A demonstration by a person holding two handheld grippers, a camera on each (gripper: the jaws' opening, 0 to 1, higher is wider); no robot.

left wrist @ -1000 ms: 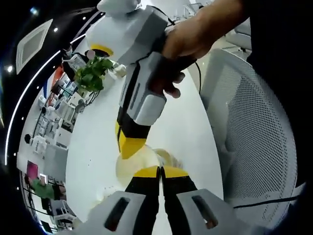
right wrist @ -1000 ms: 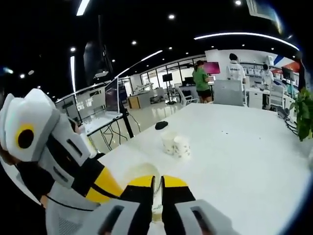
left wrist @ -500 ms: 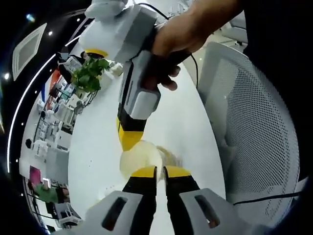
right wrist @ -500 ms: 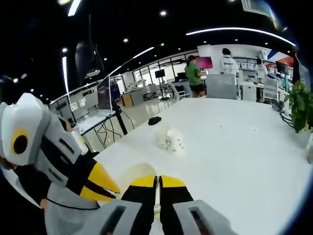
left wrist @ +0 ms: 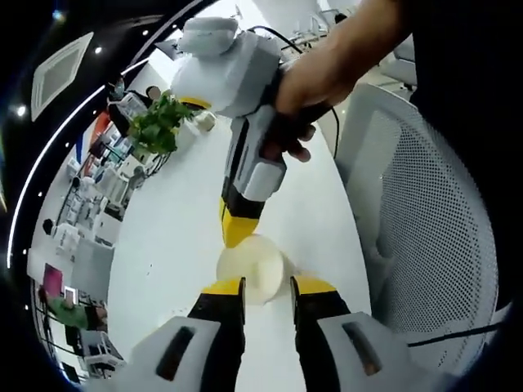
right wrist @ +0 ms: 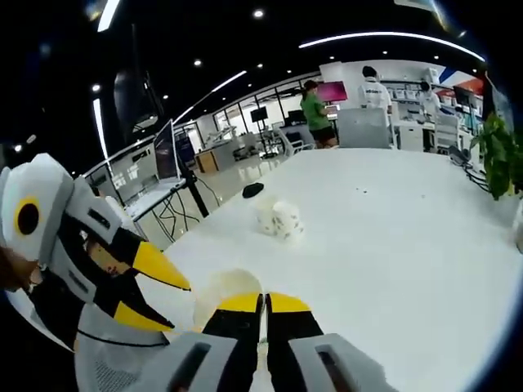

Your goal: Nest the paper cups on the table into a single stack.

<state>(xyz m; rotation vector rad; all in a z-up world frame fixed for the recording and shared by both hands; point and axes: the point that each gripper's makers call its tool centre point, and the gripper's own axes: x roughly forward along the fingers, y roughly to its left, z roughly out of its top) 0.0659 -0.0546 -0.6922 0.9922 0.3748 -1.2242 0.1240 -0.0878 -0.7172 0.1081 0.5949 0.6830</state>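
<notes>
A cream paper cup [left wrist: 249, 269] lies between the spread jaws of my left gripper [left wrist: 268, 286], which is open and not pressing on it. My right gripper [left wrist: 237, 230], held by a hand, reaches in from above with its yellow tip at the cup's rim. In the right gripper view, my right gripper [right wrist: 262, 304] is shut on the wall of that paper cup [right wrist: 219, 291]. The left gripper [right wrist: 147, 290] stands open at the left of it. Two more paper cups [right wrist: 278, 219] stand together farther along the white table [right wrist: 392, 229].
A green plant [left wrist: 159, 122] stands at the table's far side, also seen as a plant [right wrist: 498, 155] at the right edge. A white mesh chair [left wrist: 425, 212] is beside the table. A small black object [right wrist: 253, 189] lies past the cups. People [right wrist: 315, 110] stand at the far end.
My left gripper's jaws have spread apart and let go of the cup. The right gripper stays shut on the cup's wall, and both views have shifted slightly.
</notes>
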